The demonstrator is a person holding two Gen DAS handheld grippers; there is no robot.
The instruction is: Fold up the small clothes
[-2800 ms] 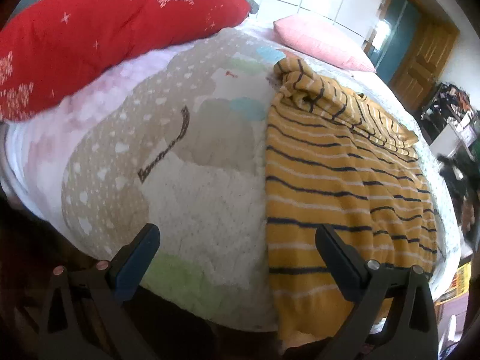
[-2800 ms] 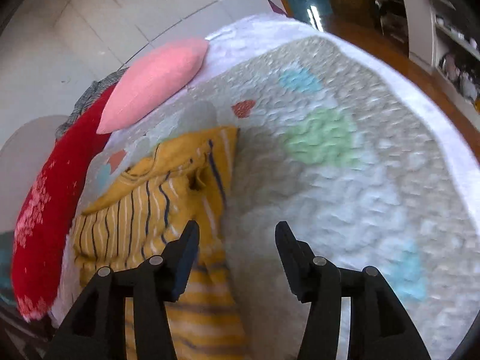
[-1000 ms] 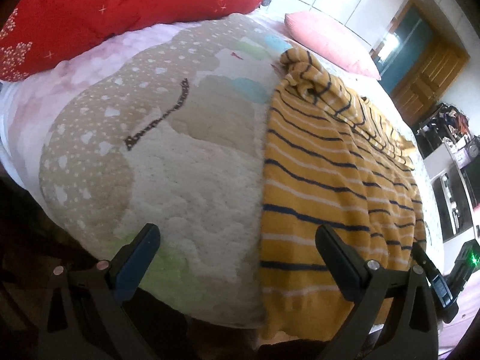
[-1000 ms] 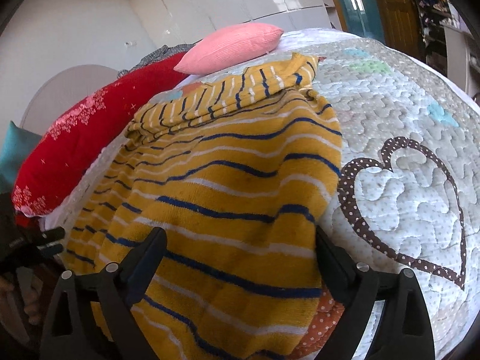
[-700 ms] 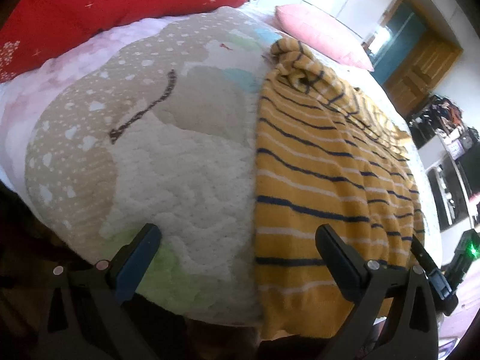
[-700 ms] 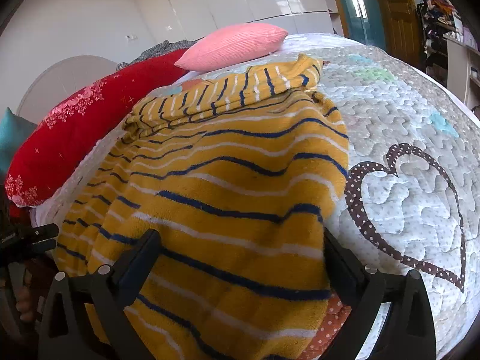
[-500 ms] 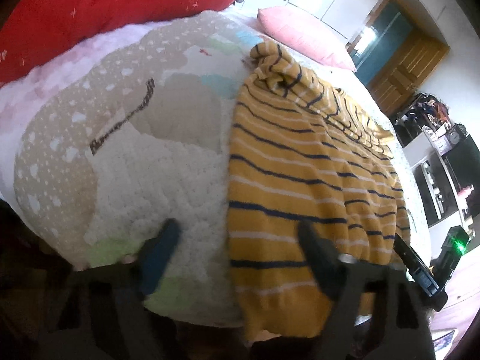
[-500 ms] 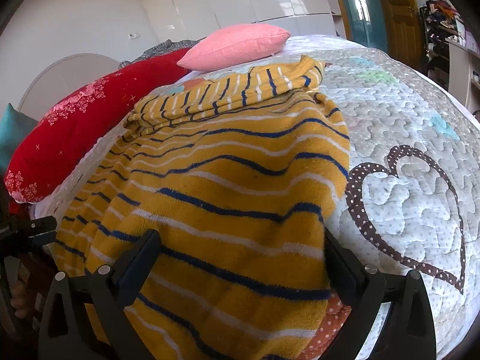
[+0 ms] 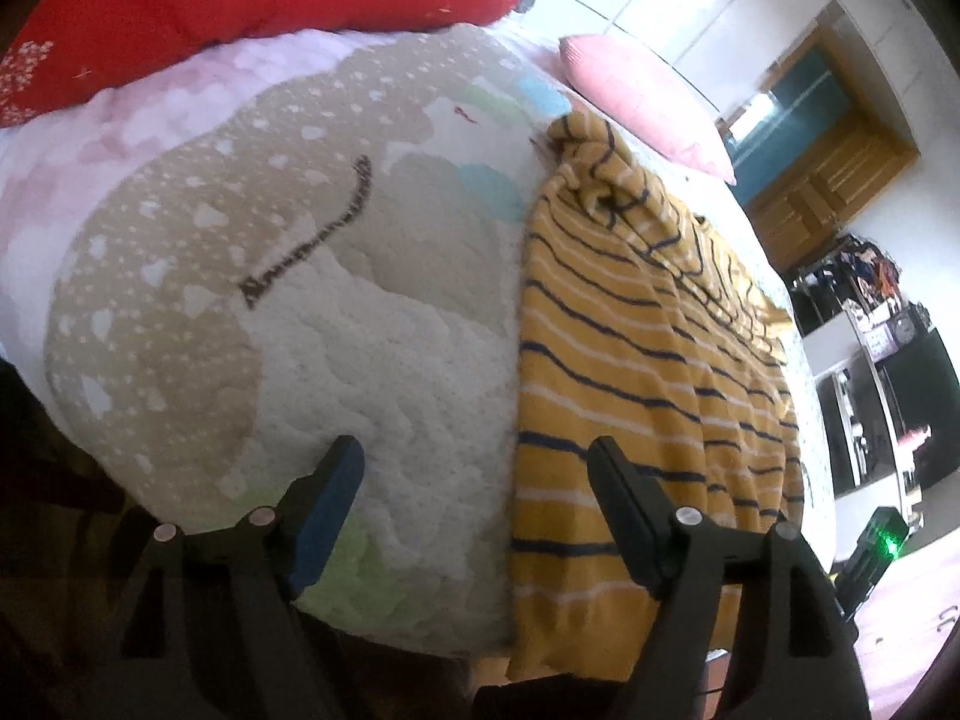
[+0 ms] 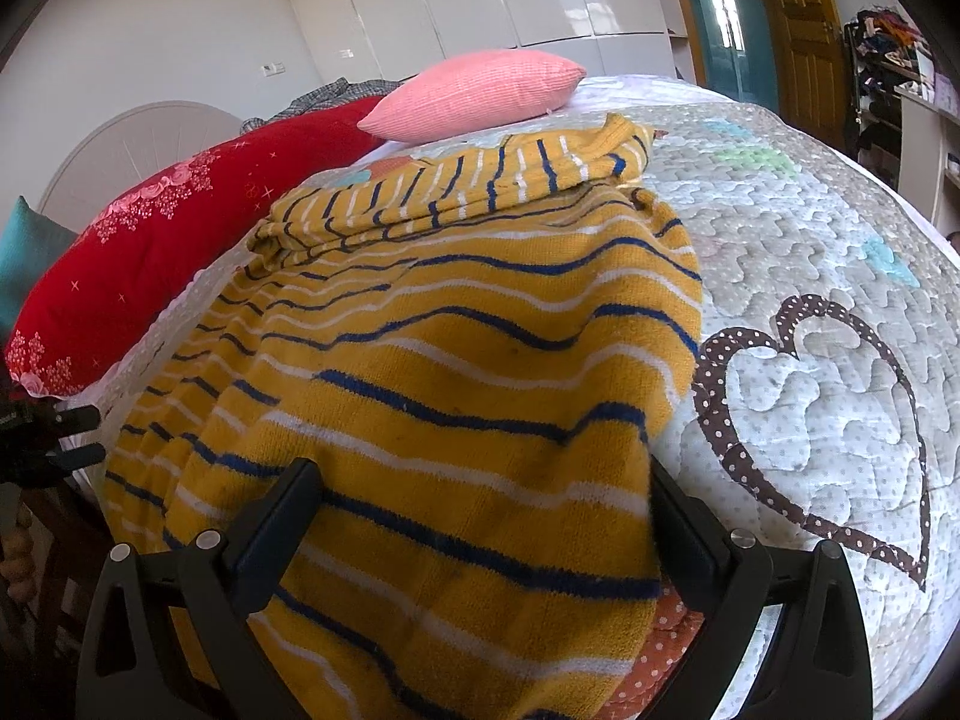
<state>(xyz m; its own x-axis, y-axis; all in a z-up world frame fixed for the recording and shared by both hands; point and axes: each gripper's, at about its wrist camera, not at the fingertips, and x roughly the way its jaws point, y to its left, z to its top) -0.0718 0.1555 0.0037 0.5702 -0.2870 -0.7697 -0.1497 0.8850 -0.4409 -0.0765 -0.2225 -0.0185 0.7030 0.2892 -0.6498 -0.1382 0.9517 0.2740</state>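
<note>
Left tongs point(image 9: 474, 465): we hold them level and low, pointing forward, jaws parted with a clear gap and nothing between them.
Right tongs point(image 10: 480, 498): we hold them level and low, jaws spread very wide.
Left fingers point(image 9: 327, 504): blue pads face inward.

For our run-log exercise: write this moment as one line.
stage: reaching | left gripper: open, empty | right gripper: open, straddling striped sweater hem | sweater flat on quilt

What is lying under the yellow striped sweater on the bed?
The yellow striped sweater lies on the quilt. An orange dotted patch shows below its near hem; anything else beneath is covered.
</note>
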